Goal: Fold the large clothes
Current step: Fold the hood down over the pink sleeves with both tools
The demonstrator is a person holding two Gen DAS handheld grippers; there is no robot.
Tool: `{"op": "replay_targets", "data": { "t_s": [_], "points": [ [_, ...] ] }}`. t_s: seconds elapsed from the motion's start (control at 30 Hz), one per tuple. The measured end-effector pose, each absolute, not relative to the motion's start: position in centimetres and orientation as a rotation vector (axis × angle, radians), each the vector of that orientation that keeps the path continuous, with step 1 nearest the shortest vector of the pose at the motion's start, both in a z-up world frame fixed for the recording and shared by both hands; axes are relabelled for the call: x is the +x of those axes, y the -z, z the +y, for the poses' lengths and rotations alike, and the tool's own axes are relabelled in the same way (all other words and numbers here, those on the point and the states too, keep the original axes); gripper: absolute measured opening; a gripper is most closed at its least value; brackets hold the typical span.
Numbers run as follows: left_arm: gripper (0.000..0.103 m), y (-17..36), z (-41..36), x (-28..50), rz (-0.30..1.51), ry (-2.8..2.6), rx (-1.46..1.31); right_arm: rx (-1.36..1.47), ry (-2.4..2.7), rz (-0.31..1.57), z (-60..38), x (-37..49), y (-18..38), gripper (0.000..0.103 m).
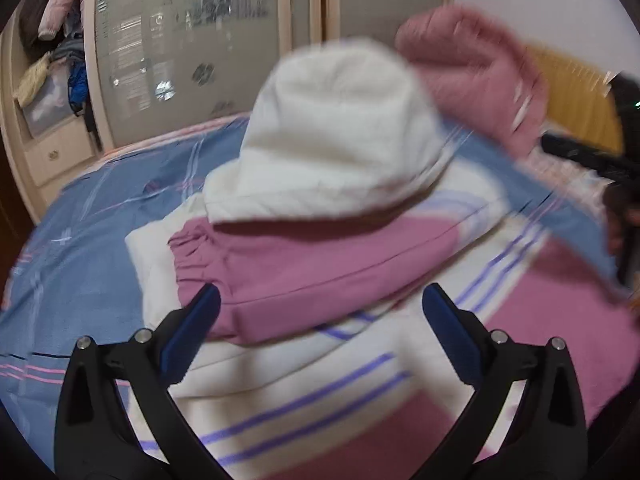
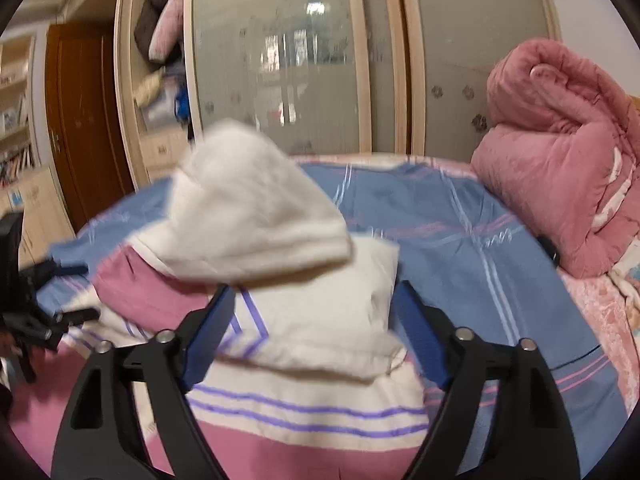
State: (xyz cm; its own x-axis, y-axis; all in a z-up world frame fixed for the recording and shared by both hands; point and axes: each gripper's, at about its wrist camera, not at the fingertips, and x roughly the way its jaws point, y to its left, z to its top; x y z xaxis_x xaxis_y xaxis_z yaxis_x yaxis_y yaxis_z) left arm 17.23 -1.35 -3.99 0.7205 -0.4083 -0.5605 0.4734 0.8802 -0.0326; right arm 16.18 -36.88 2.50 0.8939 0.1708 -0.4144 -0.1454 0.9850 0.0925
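Observation:
A pink and white hooded sweatshirt with purple stripes [image 1: 304, 392] lies on the bed, also in the right wrist view [image 2: 304, 404]. Its white hood [image 1: 336, 136] stands up, blurred, and shows in the right wrist view [image 2: 256, 208]. A pink sleeve [image 1: 312, 272] is folded across the body. My left gripper [image 1: 320, 324] is open above this sleeve, holding nothing. My right gripper [image 2: 312, 320] is open, its fingers on either side of a white folded part [image 2: 320, 320] of the sweatshirt. The left gripper shows at the left edge of the right wrist view [image 2: 32, 312].
The blue striped bedsheet [image 2: 460, 240] covers the bed. A rolled pink quilt [image 2: 560, 152] sits at the head of the bed, right. Wardrobe sliding doors [image 2: 280, 60] stand behind, with open shelves of clothes [image 1: 52, 60] at left. A brown door [image 2: 84, 120] is further left.

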Motion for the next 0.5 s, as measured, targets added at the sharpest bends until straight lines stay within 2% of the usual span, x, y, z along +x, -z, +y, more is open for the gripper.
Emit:
{"op": "replay_targets", "data": {
  "t_s": [0.17, 0.27, 0.4, 0.5],
  "points": [
    [0.101, -0.9, 0.5, 19.1, 0.536, 0.432, -0.065, 0.232, -0.184, 0.534, -36.0, 23.6, -8.0, 0.098],
    [0.101, -3.7, 1.0, 23.2, 0.546, 0.282, -0.164, 0.286, -0.162, 0.573, -35.0, 28.9, -9.9, 0.098],
    [0.101, -6.5, 0.7, 29.7, 0.577, 0.141, -0.315, 0.365, -0.135, 0.629, -34.0, 34.7, -9.7, 0.098],
    [0.101, -7.8, -0.6, 33.1, 0.578, 0.126, -0.310, 0.326, -0.131, 0.712, -31.5, 37.6, -6.8, 0.098]
  ]
}}
